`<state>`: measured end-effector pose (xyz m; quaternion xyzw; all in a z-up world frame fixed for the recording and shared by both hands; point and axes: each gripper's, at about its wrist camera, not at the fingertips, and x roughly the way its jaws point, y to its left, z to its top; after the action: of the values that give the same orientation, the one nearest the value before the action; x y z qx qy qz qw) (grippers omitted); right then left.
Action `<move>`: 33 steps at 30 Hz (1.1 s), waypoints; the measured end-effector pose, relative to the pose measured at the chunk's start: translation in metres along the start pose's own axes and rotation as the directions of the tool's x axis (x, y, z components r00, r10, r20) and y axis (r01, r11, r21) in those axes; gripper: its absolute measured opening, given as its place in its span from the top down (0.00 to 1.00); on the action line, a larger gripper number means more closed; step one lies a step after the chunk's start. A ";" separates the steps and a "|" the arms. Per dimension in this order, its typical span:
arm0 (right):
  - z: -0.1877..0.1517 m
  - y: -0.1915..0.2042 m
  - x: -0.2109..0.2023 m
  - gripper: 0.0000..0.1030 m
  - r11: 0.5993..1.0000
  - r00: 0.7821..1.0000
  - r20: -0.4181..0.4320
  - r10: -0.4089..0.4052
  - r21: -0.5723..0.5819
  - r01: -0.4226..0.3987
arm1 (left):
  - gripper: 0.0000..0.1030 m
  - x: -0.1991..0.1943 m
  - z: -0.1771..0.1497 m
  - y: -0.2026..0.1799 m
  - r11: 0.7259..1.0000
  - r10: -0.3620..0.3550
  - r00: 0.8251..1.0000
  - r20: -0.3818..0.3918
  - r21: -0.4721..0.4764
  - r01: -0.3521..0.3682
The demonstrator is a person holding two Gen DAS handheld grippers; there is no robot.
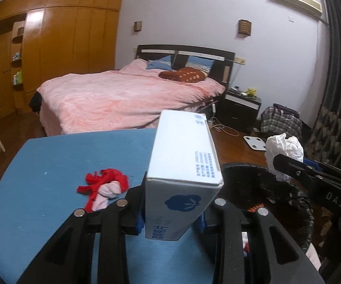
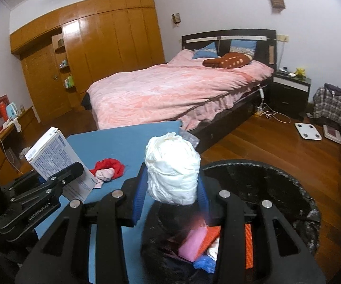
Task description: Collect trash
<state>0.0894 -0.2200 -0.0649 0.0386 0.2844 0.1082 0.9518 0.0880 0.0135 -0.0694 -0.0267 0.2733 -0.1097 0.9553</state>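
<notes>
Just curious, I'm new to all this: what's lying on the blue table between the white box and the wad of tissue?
In the right wrist view, a red and pink cloth lies on the blue table, between the white box and the tissue wad.

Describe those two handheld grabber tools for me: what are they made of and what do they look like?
Both look like matte black plastic. The left gripper and the right gripper each have two forked arms joined by round silver pivot pins, and blue ribbed pads line the inner faces of the fingers. White lettering runs along the side of each body. No cables, hands or sleeves are in view.
</notes>
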 end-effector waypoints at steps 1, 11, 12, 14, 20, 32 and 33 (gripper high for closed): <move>-0.001 -0.004 -0.002 0.64 1.000 1.000 0.001 -0.007 0.003 0.007 | 0.68 0.000 0.000 -0.003 1.000 -0.007 1.000 0.000 0.004 0.007; -0.013 -0.044 -0.019 0.64 0.995 0.996 0.002 -0.085 0.053 0.085 | 0.68 0.007 0.002 -0.051 0.992 -0.098 0.995 -0.010 0.073 0.099; -0.015 -0.050 -0.021 0.64 0.993 0.995 0.001 -0.097 0.061 0.097 | 0.68 0.008 0.002 -0.056 0.991 -0.107 0.994 -0.011 0.082 0.108; -0.021 -0.058 -0.026 0.64 0.991 0.993 -0.001 -0.115 0.074 0.115 | 0.68 0.010 0.001 -0.066 0.987 -0.126 0.992 -0.011 0.097 0.127; -0.033 -0.079 -0.027 0.64 0.981 0.987 -0.022 -0.161 0.103 0.162 | 0.68 0.020 -0.001 -0.091 0.974 -0.175 0.984 -0.030 0.143 0.177; -0.048 -0.095 -0.029 0.63 0.971 0.978 -0.041 -0.202 0.121 0.206 | 0.70 0.043 -0.011 -0.120 0.954 -0.229 0.970 -0.080 0.180 0.240; -0.048 -0.096 -0.028 0.62 0.971 0.978 -0.044 -0.204 0.121 0.207 | 0.70 0.046 -0.012 -0.121 0.952 -0.235 0.968 -0.086 0.179 0.247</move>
<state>0.0579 -0.3194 -0.1032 0.0670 0.3078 -0.0084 0.9491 0.0960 -0.1149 -0.0899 0.0341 0.2867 -0.2516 0.9238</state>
